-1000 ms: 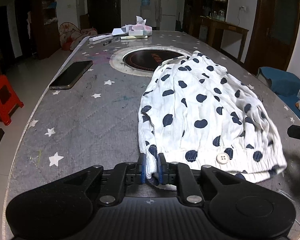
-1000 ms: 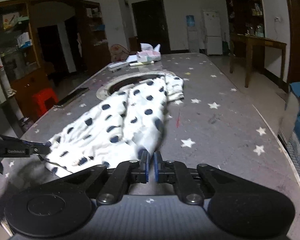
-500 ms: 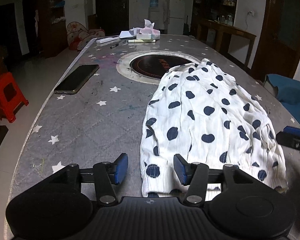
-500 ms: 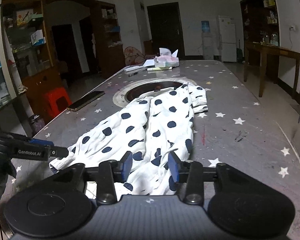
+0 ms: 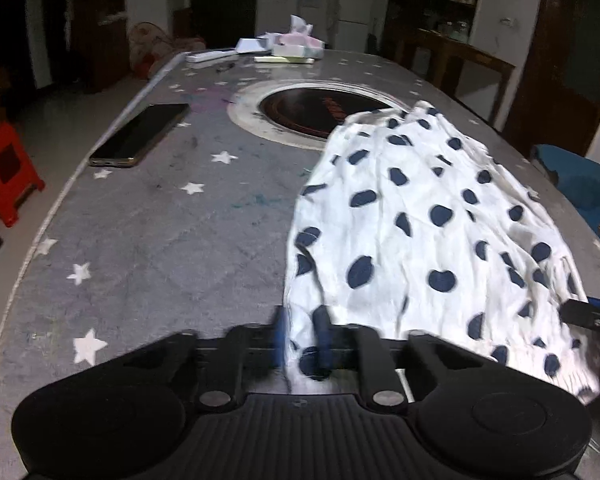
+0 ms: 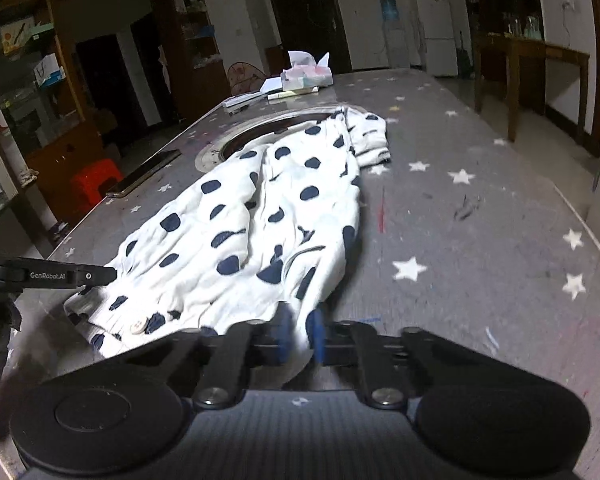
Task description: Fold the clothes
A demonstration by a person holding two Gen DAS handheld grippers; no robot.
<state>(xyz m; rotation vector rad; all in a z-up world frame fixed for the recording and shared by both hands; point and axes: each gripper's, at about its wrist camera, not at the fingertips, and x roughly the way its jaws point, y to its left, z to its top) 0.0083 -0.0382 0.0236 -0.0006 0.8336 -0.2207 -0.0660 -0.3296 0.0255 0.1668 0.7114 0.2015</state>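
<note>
A white garment with dark blue dots (image 5: 420, 220) lies spread on the grey star-patterned table (image 5: 160, 240). My left gripper (image 5: 302, 344) is closed on the garment's near left corner, with cloth between the blurred blue pads. In the right wrist view the same garment (image 6: 260, 220) runs away from me. My right gripper (image 6: 299, 338) is closed on its near right corner. The left gripper's finger (image 6: 60, 275) shows at the left edge there. The right gripper's tip (image 5: 588, 312) shows at the right edge of the left wrist view.
A black phone (image 5: 140, 134) lies at the table's left edge. A round inset hotplate (image 5: 320, 108) is under the garment's far end. A tissue box and papers (image 5: 292, 46) stand at the far end. A red stool (image 5: 4, 172) is on the floor at left.
A second ago both grippers were shut on the garment's near edge. Half a second ago both were open. Now both have closed again on the near corners, with motion blur.
</note>
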